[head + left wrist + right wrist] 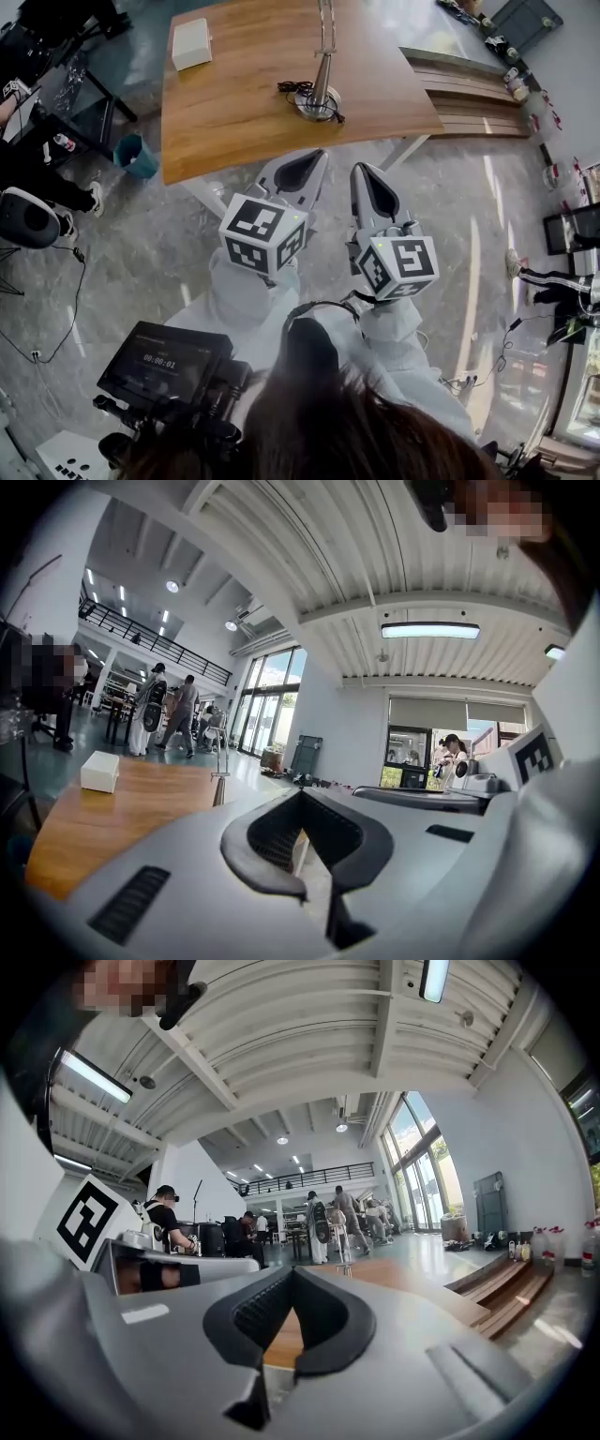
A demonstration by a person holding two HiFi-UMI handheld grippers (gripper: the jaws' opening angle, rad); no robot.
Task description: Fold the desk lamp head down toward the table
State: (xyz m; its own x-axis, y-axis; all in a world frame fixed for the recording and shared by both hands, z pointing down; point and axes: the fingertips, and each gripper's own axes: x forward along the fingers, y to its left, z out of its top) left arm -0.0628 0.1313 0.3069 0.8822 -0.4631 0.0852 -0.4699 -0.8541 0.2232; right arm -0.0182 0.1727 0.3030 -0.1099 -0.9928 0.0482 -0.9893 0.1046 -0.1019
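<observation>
The desk lamp (319,98) stands on a round metal base near the front edge of the wooden table (225,112), its slim stem rising out of the top of the head view; its head is hidden. In the gripper views the desk lamp (219,778) (343,1241) looks small and far off. My left gripper (315,157) and right gripper (362,171) are side by side short of the table edge, pointing level at it, both shut and empty. Their jaws meet in the left gripper (301,794) and right gripper (292,1270) views.
A white box (191,43) lies at the table's far left corner. A black cable (294,88) coils by the lamp base. A teal bin (138,156) stands left of the table, wooden steps (473,98) to its right. Several people stand farther off.
</observation>
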